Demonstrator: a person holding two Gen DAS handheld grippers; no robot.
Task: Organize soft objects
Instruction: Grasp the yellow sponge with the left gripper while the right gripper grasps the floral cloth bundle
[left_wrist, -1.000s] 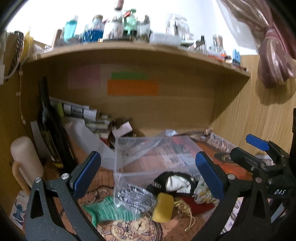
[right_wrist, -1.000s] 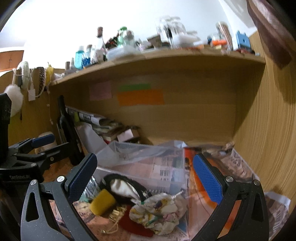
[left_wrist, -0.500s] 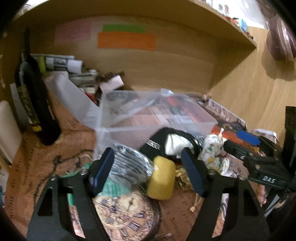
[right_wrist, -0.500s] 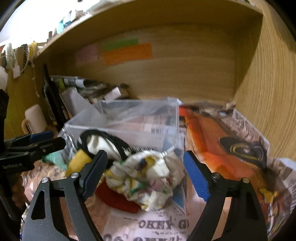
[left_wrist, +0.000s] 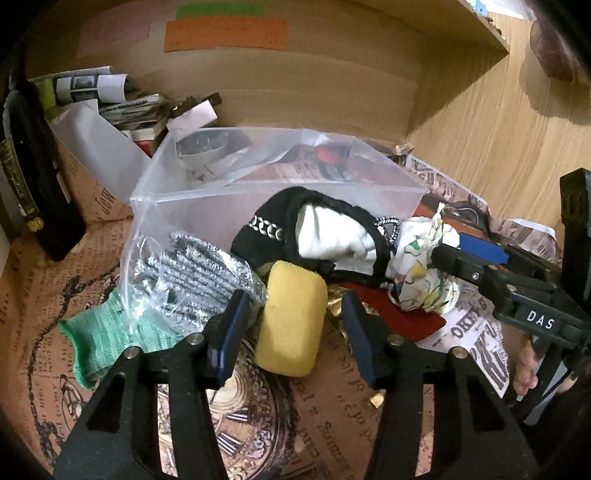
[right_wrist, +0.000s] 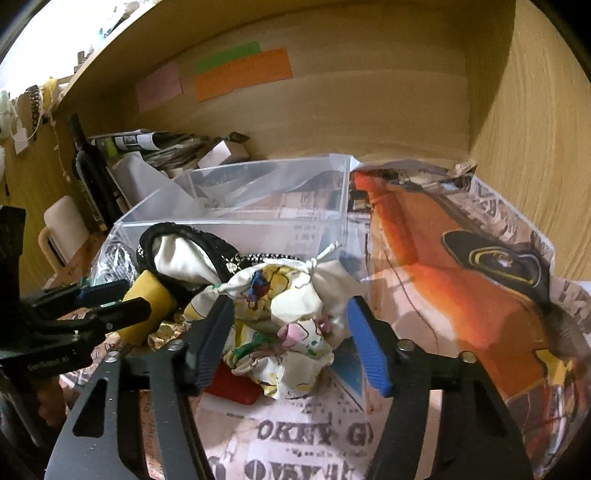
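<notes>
A yellow sponge lies on the desk between the fingers of my left gripper, which is open around it. A crumpled printed cloth bundle lies between the fingers of my right gripper, also open. Behind them is a black cap with white lining and an empty clear plastic box. A bag of silver scrubbers rests on a green knit cloth. The sponge and cap also show in the right wrist view.
A dark bottle stands at left, with rolled newspapers at the back. A red flat piece lies under the bundle. Wooden walls close the back and right. Printed paper covers the desk.
Both grippers came down and forward to the pile and narrowed. The left now straddles the yellow sponge, the right straddles the printed cloth bundle.
</notes>
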